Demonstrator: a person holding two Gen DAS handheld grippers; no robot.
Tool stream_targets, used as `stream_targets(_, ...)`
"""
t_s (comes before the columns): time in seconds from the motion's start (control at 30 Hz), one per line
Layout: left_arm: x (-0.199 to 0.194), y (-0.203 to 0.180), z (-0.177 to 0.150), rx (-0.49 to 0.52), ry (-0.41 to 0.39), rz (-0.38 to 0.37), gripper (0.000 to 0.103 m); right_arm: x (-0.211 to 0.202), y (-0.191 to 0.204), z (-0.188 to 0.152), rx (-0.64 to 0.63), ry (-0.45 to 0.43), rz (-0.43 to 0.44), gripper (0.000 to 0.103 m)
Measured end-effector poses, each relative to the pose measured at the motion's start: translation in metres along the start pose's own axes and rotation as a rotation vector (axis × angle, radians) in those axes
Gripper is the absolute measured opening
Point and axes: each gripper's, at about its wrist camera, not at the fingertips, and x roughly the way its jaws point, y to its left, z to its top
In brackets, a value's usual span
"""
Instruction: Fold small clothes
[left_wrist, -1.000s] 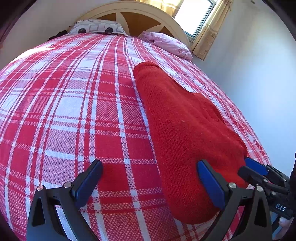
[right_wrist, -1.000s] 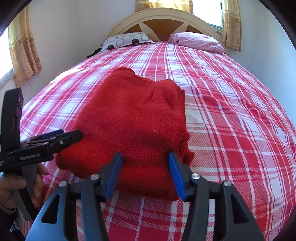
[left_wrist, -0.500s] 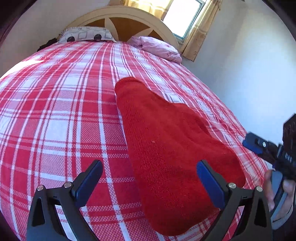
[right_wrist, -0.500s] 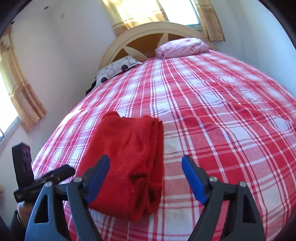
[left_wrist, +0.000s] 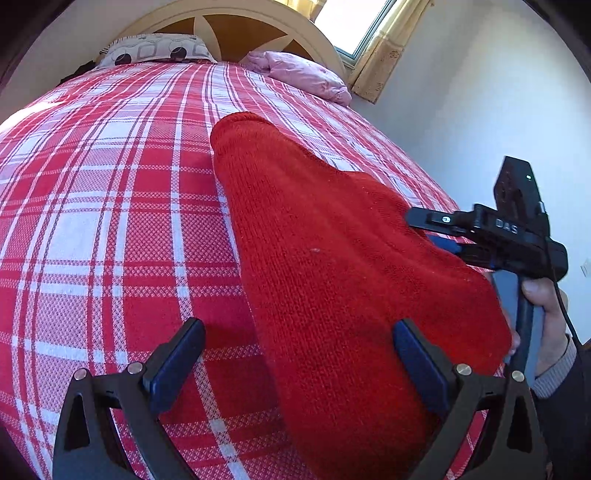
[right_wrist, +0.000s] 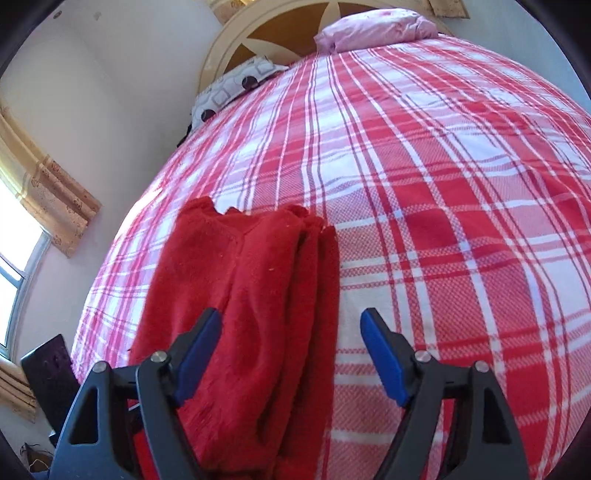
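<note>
Change: my right claw (right_wrist: 290, 354) has pulled back off the red sweater (right_wrist: 240, 314), jaws closing, nothing pinched.
Sweater: folded on the bed (right_wrist: 461, 221), under both claws.
Left claw (left_wrist: 297, 363): released, empty.
Left view only: my right hand (left_wrist: 550, 314).

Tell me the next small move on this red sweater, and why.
Probably draw both grippers back: the red sweater already lies folded in stacked layers on the plaid bedspread. The left gripper is open and empty; the right gripper pinches nothing, its jaws closing slightly.
</note>
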Motion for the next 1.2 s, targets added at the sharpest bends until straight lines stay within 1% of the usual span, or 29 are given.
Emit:
stream_targets(0.13, 0.005, -0.002, 0.001, 0.009, 0.005, 0.011, 0.102, 0.013, -0.006, 0.002, -0.004, 0.021, 0.010, 0.078)
stream_targets(0.23, 0.006, -0.003, 0.001, 0.011, 0.009, 0.013, 0.102, 0.017, -0.005, 0.004, -0.015, 0.014, 0.015, 0.078)
stream_targets(0.33, 0.009, 0.001, 0.004, 0.000, 0.016, 0.001, 0.102, 0.023, -0.003, 0.007, -0.040, 0.028, 0.025, 0.072)
stream_targets(0.37, 0.009, 0.001, 0.004, -0.001, 0.016, -0.004, 0.102, 0.026, -0.001, 0.010, -0.047, 0.038, 0.031, 0.069)
stream_targets(0.4, 0.009, 0.002, 0.004, -0.002, 0.016, -0.007, 0.102, 0.028, 0.000, 0.012, -0.052, 0.047, 0.043, 0.062)
stream_targets(0.43, 0.010, 0.002, 0.004, -0.001, 0.016, -0.009, 0.102, 0.031, -0.001, 0.013, -0.049, 0.063, 0.071, 0.059)
stream_targets(0.47, 0.009, 0.002, 0.004, 0.000, 0.015, -0.014, 0.102, 0.033, -0.003, 0.014, -0.038, 0.070, 0.093, 0.053)
stream_targets(0.53, 0.009, 0.002, 0.004, 0.002, 0.017, -0.018, 0.102, 0.035, -0.006, 0.014, -0.022, 0.073, 0.118, 0.048)
stream_targets(0.57, 0.008, 0.002, 0.004, 0.006, 0.018, -0.019, 0.102, 0.036, -0.007, 0.013, -0.017, 0.071, 0.125, 0.043)
stream_targets(0.6, 0.008, 0.001, 0.004, 0.012, 0.018, -0.019, 0.102, 0.036, -0.007, 0.012, -0.015, 0.068, 0.128, 0.040)
stream_targets(0.67, 0.008, -0.002, 0.004, 0.024, 0.018, -0.015, 0.100, 0.035, -0.005, 0.010, -0.025, 0.056, 0.125, 0.036)
stream_targets(0.73, 0.008, -0.004, 0.005, 0.036, 0.014, -0.043, 0.084, 0.034, -0.004, 0.009, -0.025, 0.046, 0.124, 0.034)
stream_targets(0.77, 0.008, -0.005, 0.005, 0.043, 0.019, -0.089, 0.062, 0.033, -0.003, 0.008, -0.030, 0.035, 0.120, 0.032)
stream_targets(0.8, 0.008, -0.007, 0.005, 0.043, 0.019, -0.113, 0.061, 0.032, -0.002, 0.007, -0.036, 0.026, 0.114, 0.031)
stream_targets(0.83, 0.008, -0.008, 0.005, 0.047, 0.018, -0.107, 0.060, 0.031, 0.000, 0.007, -0.040, 0.017, 0.108, 0.031)
stream_targets(0.93, 0.005, -0.008, 0.005, 0.044, 0.006, -0.097, 0.052, 0.026, 0.002, 0.006, -0.037, -0.006, 0.097, 0.029)
stream_targets(1.0, 0.000, -0.009, 0.005, 0.041, -0.002, -0.086, 0.044, 0.023, 0.004, 0.006, -0.030, -0.019, 0.091, 0.029)
stream_targets(1.07, -0.004, -0.010, 0.005, 0.034, -0.004, -0.081, 0.040, 0.017, 0.006, 0.004, -0.022, -0.039, 0.087, 0.029)
stream_targets(1.2, -0.015, -0.010, 0.001, 0.022, -0.002, -0.079, 0.035, 0.007, 0.013, 0.002, -0.009, -0.068, 0.089, 0.028)
